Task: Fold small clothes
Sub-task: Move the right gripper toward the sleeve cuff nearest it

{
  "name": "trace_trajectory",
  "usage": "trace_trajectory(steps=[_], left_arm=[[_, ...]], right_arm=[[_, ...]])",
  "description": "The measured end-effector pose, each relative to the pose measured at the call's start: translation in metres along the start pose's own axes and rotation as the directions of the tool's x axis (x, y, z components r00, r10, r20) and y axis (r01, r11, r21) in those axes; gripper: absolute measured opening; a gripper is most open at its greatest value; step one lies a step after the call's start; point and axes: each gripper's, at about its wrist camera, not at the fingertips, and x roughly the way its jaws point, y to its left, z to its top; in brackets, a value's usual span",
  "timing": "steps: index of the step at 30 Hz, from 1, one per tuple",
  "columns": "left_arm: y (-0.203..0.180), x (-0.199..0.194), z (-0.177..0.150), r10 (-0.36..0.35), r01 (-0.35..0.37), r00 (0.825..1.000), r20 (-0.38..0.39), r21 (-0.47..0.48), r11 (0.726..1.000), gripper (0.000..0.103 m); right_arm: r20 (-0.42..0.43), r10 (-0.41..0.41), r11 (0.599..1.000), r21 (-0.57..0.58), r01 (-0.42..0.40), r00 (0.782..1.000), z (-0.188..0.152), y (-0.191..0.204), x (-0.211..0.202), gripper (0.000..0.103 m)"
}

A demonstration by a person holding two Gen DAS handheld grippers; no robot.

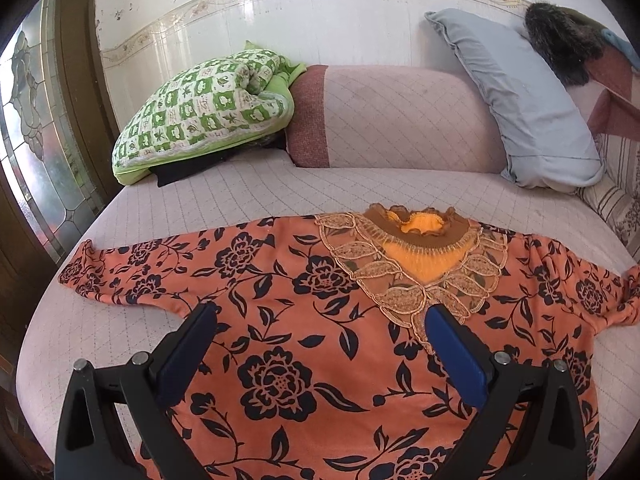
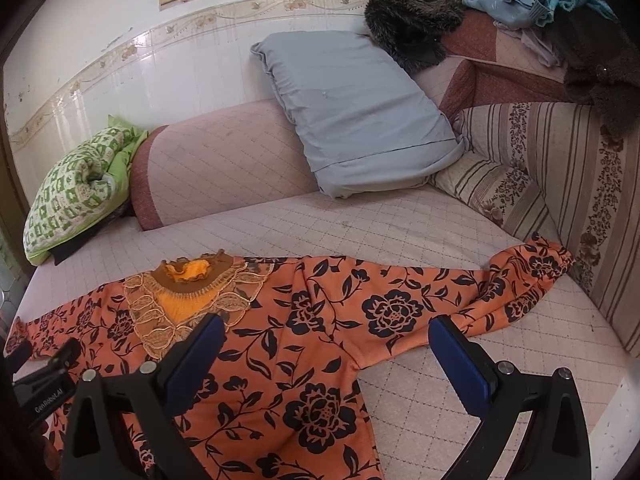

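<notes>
An orange top with black flowers lies spread flat on the pink quilted bed, both sleeves stretched out sideways, its lace collar towards the wall. My left gripper is open and empty, hovering over the top's chest left of the collar. The top also shows in the right wrist view. My right gripper is open and empty above its right side, near the armpit. The right sleeve is bunched at its cuff against the striped cushion. The left gripper's body shows at the lower left of the right wrist view.
A green checked folded quilt lies at the back left. A pink bolster and a grey pillow lean on the tiled wall. A striped cushion borders the right side, with a fur item and piled clothes above.
</notes>
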Motion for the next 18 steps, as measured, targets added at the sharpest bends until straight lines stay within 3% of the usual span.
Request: trace_trajectory(steps=[18], left_arm=[[-0.006, 0.015, -0.006, 0.024, -0.023, 1.0, -0.006, 0.038, 0.999, 0.103]], right_arm=[[0.018, -0.032, 0.999, -0.028, 0.032, 0.999, 0.001, 0.0, 0.001, 0.103]])
